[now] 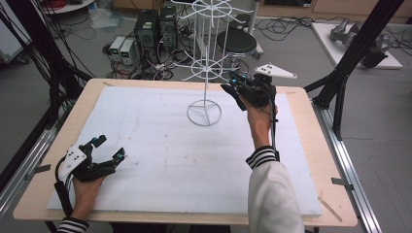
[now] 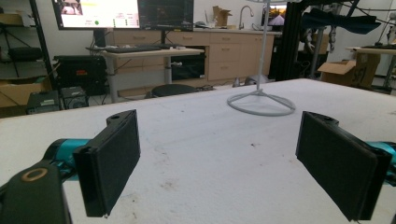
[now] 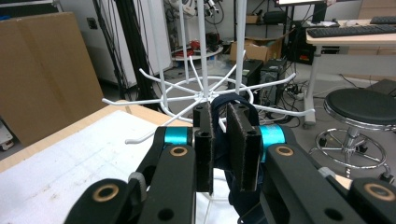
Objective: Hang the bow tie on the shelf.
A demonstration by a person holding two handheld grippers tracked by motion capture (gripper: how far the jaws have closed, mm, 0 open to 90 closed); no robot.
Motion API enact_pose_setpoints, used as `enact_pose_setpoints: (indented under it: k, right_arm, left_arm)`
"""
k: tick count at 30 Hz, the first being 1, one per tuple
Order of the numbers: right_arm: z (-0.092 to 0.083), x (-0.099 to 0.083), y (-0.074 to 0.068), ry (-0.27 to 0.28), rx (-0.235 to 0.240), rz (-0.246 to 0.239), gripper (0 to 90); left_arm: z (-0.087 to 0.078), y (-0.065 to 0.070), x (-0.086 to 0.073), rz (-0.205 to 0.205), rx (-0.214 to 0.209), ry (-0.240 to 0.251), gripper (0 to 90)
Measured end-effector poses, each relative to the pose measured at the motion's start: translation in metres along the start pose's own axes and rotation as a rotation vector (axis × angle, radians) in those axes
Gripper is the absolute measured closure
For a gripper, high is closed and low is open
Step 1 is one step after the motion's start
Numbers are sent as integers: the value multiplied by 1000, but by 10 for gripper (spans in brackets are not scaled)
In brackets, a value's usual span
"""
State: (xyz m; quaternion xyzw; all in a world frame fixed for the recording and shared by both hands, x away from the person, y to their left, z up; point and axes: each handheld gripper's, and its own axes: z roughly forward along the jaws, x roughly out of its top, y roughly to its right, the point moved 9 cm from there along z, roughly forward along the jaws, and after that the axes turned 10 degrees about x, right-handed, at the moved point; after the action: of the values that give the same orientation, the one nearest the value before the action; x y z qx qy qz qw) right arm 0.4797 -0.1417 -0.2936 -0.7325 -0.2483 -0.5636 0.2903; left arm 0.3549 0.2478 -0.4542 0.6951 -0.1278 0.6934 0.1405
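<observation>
**Dark strap pinched at the wire rack, left tongs idle and spread**

The right gripper [image 3: 227, 142] is raised beside the lower spoked ring of a white wire rack [image 1: 206, 73], its two black jaws pressed close on a dark blue strap [image 3: 233, 101]. The strap looks like soft, flat fabric: it loops up over the jaw tips in a rounded arch just in front of the rack's hub, and more of the same dark material hangs below the jaws. In the high view it shows as a dark, limp shape [image 1: 239, 98] dangling under the gripper. The jaw pads are rough and felt-like, set in glossy black plastic with teal collars and brass-ringed pivots.

Just ahead of these jaws, the rack is thin white-coated wire: a straight upright pole, spokes radiating to upturned hook ends, and a circular base ring [image 1: 204, 112] standing on the table.

The left gripper [image 1: 108, 148] rests low near the table's near-left corner, well apart from the rack, jaws spread wide with nothing between them. In front of it lies the white board [image 2: 210, 154], matte, faintly grainy and flecked with small dark marks, laid over a pale wooden table [image 1: 301, 94] with rounded corners.
</observation>
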Motion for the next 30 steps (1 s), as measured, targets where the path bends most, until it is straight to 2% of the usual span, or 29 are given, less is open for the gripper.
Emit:
enact_pose_setpoints:
  k: [12, 20, 30]
  right_arm:
    - [-15, 4, 11, 13, -41, 4, 812]
    - [-7, 2, 12, 14, -50, 10, 812]
    - [6, 4, 7, 1, -35, 8, 814]
  left_arm:
    - [0, 0, 0, 1, 1, 0, 141]
    - [0, 0, 0, -2, 2, 1, 141]
    - [0, -1, 0, 0, 1, -2, 141]
